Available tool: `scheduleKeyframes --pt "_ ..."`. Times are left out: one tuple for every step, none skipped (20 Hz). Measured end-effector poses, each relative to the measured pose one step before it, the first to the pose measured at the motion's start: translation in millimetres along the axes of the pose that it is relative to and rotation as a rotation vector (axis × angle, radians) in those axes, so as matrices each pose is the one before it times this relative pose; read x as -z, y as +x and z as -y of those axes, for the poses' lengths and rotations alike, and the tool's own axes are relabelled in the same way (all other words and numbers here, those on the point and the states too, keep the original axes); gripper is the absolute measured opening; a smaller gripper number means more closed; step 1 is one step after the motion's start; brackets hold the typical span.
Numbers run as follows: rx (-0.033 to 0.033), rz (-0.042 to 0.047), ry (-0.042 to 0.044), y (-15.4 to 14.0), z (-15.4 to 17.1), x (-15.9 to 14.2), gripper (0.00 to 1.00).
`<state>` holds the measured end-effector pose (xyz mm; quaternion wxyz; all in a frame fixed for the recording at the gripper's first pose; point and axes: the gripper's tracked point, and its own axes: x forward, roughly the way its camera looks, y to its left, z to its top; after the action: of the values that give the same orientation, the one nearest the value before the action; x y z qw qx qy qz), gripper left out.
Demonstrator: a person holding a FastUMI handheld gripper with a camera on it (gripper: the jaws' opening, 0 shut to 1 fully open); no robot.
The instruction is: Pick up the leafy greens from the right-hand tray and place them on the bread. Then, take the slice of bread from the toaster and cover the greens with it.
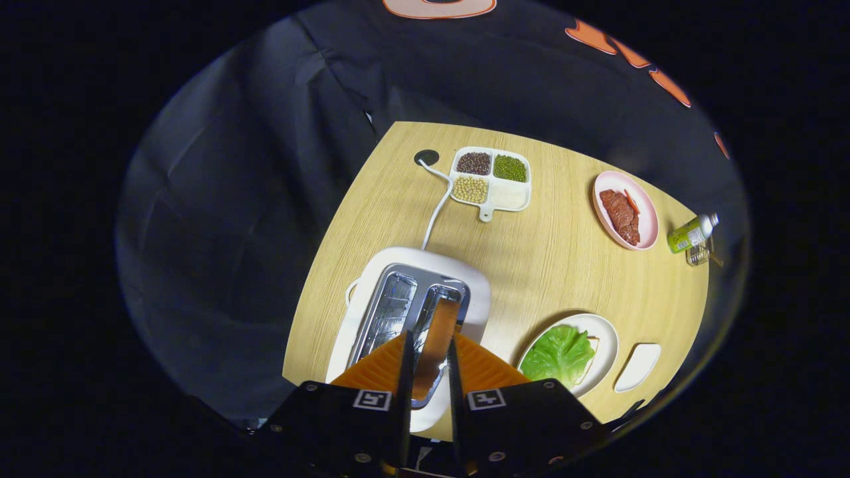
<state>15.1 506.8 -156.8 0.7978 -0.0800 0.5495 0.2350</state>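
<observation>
Gripper (pixel 430 345) clamped on the toast slice (pixel 435 345) above the white toaster (pixel 372 312).

The 2 orange fingers (pixel 378 365) press on either side of the browned bread slice, which stands upright between them over the right-hand slot of the 2-slot toaster. The leafy greens (pixel 559 353) already lie on a slice of bread (pixel 593 345) on the white plate (pixel 607 338), just right of the toaster, with a small empty white tray (pixel 637 366) beside it. Beyond them on the wooden table (pixel 544 259) sit a 4-compartment dish (pixel 493 178) of beans and grains, a pink plate (pixel 627 209) of meat and a green-labelled bottle (pixel 690 234); its writing is too small to read. Each finger mount carries a square black-and-white marker (pixel 372 399).
</observation>
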Motion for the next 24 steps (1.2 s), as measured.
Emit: scheduleKeyframes --pt "-0.00498 -0.00182 0.00426 -0.09 -0.77 0.06 0.18" --pt "0.0058 0.00505 -0.01097 -2.49 1.67 -1.69 0.15" --pt "0.00351 0.00525 -0.01203 -1.7 0.02 -0.75 0.13" --pt "-0.00231 0.00331 -0.00114 -1.81 -0.83 0.82 0.1" --pt "-0.00414 0.00397 0.00282 -2.14 -1.33 0.23 0.08" --pt "-0.00038 0.00529 0.00416 -3.94 1.03 -1.06 0.07" --pt "-0.00402 0.01119 0.0081 -5.83 0.3 -1.75 0.07" --pt "-0.00737 0.01193 0.00779 -5.22 -0.42 -1.66 0.07" --pt "-0.00344 0.0121 0.01011 -7.41 1.94 -3.32 0.07" --pt "-0.00723 0.01258 0.00573 -6.35 1.46 -2.02 0.07" --pt "-0.0081 0.01175 0.00484 -8.18 2.41 -1.36 0.07" --pt "-0.00893 0.01166 0.0042 -7.88 2.93 -2.62 0.07" --pt "-0.00785 0.01464 0.00348 -7.78 1.93 -1.63 0.07" --pt "-0.01124 0.01164 0.00583 -7.92 2.24 -2.05 0.07" --pt "-0.01037 0.01438 0.00649 -8.34 2.25 -1.16 0.07" --pt "-0.00404 0.01292 0.00656 -8.08 4.09 -0.49 0.07" --pt "-0.00331 0.01095 0.00673 -6.66 5.11 -1.05 0.07" --pt "-0.00559 0.01105 0.01043 -6.53 3.43 -0.32 0.07" --pt "-0.00441 0.01096 0.00775 -6.45 5.41 -1.28 0.07" --pt "-0.0063 0.00951 0.0072 -5.05 5.2 -0.11 0.07" --pt "-0.00205 0.00958 0.00776 -5.39 6.72 -0.11 0.07" --pt "0.00269 0.00697 0.00659 -3.58 9.27 1.47 0.07" --pt "0.00196 0.00329 0.0082 -3.27 9.55 1.11 0.07" --pt "0.00042 0.00284 0.01361 -2.5 8.41 3.51 0.07"
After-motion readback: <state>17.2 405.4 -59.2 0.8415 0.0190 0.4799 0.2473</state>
